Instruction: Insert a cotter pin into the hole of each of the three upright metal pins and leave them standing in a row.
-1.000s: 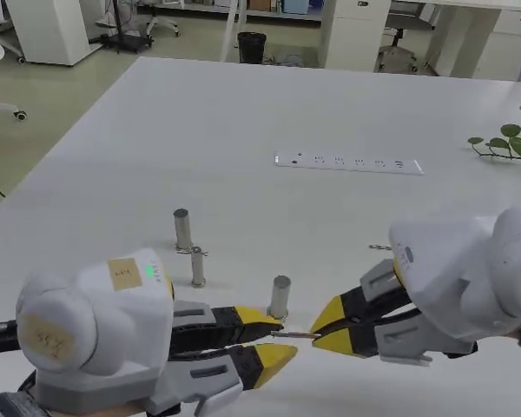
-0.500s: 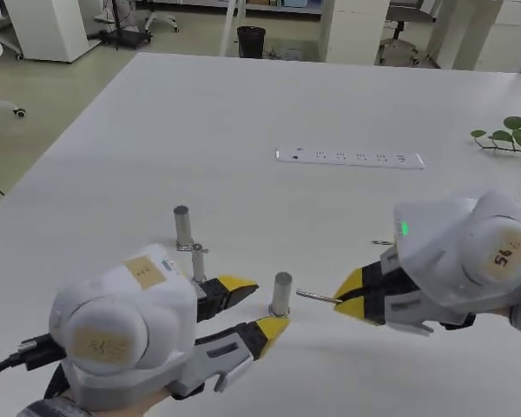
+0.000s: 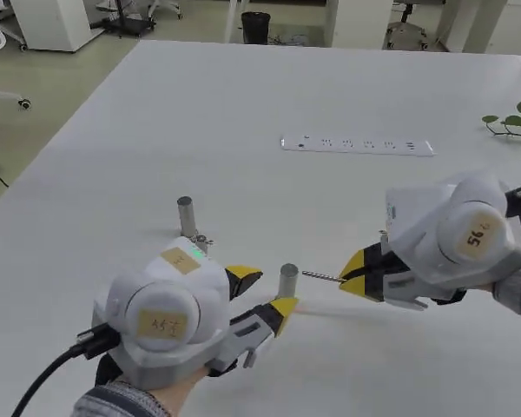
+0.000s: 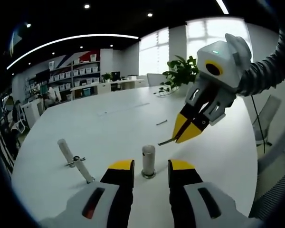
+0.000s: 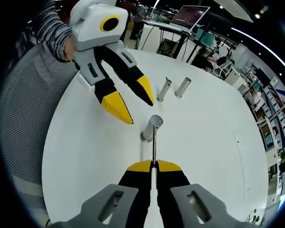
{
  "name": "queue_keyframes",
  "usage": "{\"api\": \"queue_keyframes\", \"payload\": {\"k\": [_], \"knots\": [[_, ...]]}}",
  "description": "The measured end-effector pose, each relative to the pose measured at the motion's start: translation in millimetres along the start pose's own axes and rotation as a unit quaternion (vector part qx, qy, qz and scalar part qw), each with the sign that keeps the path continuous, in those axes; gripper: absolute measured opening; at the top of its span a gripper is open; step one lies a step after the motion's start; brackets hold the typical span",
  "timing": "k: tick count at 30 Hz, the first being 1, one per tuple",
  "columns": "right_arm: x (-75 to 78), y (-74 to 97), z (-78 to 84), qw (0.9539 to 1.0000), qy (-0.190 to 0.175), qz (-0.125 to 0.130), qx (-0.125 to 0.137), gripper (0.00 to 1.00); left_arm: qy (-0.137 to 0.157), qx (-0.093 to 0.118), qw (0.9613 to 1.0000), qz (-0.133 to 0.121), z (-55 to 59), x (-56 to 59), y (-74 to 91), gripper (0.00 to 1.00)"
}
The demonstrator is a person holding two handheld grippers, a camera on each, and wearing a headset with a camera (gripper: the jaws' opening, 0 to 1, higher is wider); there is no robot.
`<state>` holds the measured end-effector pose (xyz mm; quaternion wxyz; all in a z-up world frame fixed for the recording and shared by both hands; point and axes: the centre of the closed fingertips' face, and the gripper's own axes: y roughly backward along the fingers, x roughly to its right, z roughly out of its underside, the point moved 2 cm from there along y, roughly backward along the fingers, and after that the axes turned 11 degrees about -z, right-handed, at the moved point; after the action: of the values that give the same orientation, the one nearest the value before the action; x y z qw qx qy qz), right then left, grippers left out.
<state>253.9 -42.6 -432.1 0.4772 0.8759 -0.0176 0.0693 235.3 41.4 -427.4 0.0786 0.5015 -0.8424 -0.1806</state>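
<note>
Nearest metal pin (image 3: 287, 280) upright, cotter pin (image 3: 321, 276) level just beside its top, middle pin (image 4: 81, 169) cross-pinned, far pin (image 3: 186, 216) upright.

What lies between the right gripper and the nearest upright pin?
The cotter pin, clamped in the right gripper, points at the upright pin; head view.

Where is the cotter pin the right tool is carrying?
Head view, lower centre: the cotter pin is pinched in the right tool, level, its free tip close beside the top of the nearest upright metal pin, on that pin's right.
</note>
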Motion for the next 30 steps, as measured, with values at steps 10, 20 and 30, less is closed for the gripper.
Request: {"api": "queue_keyframes", "payload": {"k": [10, 20, 30], "knots": [[3.5, -7.8, 0.7, 0.9999, 0.006, -0.009, 0.000, 0.00, 0.002, -0.021, 0.9997, -0.009, 12.1, 2.3, -21.0, 0.24], [3.1, -11.9, 0.4, 0.9999, 0.006, -0.011, 0.006, 0.00, 0.031, -0.039, 0.9987, -0.013, 19.3, 0.8, -38.0, 0.20], [4.0, -11.1, -4.9, 0.9997, 0.017, -0.015, 0.002, 0.00, 0.043, -0.045, 0.9980, -0.011, 22.3, 2.7, -41.8, 0.11]]}}
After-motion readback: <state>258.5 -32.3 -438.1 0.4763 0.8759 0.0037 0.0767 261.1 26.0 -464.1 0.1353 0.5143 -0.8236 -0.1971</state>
